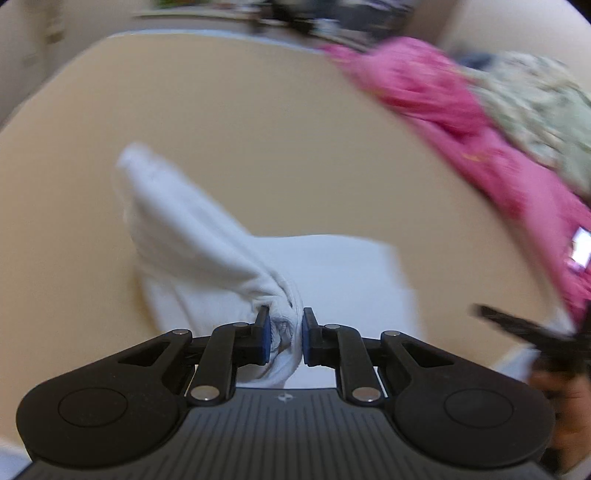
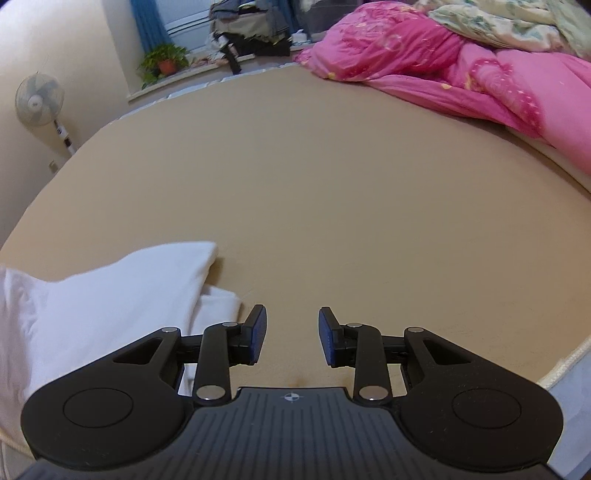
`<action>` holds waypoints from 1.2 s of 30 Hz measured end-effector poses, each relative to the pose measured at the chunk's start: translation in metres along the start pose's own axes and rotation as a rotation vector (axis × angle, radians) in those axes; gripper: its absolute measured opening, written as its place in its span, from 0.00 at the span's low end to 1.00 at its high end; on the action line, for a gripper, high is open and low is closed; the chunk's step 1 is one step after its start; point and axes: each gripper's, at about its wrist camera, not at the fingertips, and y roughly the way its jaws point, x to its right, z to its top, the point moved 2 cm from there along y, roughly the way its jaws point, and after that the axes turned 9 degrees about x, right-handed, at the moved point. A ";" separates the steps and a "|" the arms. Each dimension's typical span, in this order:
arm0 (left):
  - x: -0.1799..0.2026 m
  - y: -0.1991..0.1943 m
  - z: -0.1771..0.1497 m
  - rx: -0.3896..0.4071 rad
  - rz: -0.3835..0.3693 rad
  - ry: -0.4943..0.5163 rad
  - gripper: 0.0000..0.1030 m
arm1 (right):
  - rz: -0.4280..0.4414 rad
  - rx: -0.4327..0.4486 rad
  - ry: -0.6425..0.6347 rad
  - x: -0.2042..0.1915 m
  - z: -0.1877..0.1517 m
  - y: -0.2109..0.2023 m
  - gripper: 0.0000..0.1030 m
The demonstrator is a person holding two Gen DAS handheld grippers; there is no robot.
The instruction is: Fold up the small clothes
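Note:
A small white garment point(image 1: 207, 236) lies on the tan bed sheet point(image 1: 258, 129). My left gripper point(image 1: 284, 332) is shut on a bunched edge of it and lifts that part, so a fold stretches away to the upper left; the view is motion-blurred. In the right wrist view the same white garment point(image 2: 110, 295) lies at the lower left, partly folded. My right gripper point(image 2: 291, 332) is open and empty, just right of the garment, over bare sheet. The right gripper also shows as a dark blur at the right edge of the left wrist view point(image 1: 535, 332).
A pink quilt point(image 2: 461, 62) and a pale floral blanket point(image 2: 509, 22) are heaped at the far right of the bed. A standing fan point(image 2: 37, 99), a potted plant point(image 2: 162, 59) and a pile of dark things point(image 2: 251, 33) stand beyond the bed's far edge.

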 end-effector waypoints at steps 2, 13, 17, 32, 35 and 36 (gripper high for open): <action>0.057 0.022 -0.003 -0.022 -0.081 0.036 0.18 | -0.019 0.009 0.028 0.007 0.001 -0.001 0.32; 0.075 0.047 -0.031 -0.071 -0.211 0.094 0.32 | 0.080 -0.018 0.186 0.021 0.000 0.007 0.35; 0.020 0.061 -0.076 -0.162 -0.158 0.063 0.31 | 0.244 -0.136 0.223 0.000 -0.007 0.026 0.41; -0.027 0.068 -0.124 -0.293 -0.175 0.164 0.27 | 0.163 -0.313 0.034 -0.034 -0.044 0.046 0.00; -0.042 0.052 -0.082 -0.187 -0.221 0.109 0.50 | 0.114 -0.319 0.059 -0.022 -0.043 0.045 0.05; -0.051 0.051 -0.073 -0.153 -0.211 0.081 0.64 | 0.160 -0.269 0.116 -0.018 -0.035 0.039 0.08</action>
